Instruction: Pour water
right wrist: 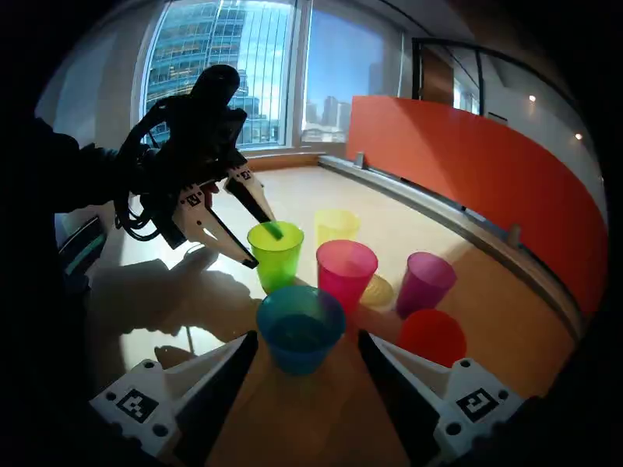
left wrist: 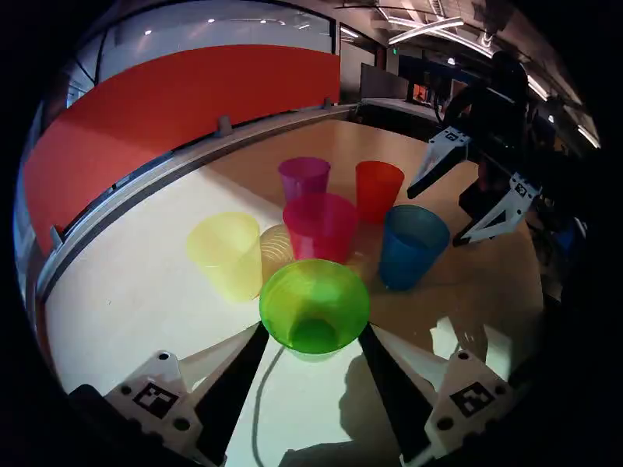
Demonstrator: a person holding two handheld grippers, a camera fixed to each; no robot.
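L tool (left wrist: 315,331) straddles green cup (left wrist: 314,300) on counter (left wrist: 140,296) — can't tell if pinching. R tool (right wrist: 306,336) spread, blue cup (right wrist: 300,354) btwn its fingers.

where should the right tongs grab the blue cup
Grip the blue cup by its side wall just below the rim, coming from the near side where the right tongs straddle it. It stands upright and tapers downward, with the pink cup close behind.

No legible text, brand, number or sign anywhere. Black-and-white square fiducial markers (left wrist: 155,398), letterless, at lower left and lower right of each view, on the white fingers (left wrist: 204,366).
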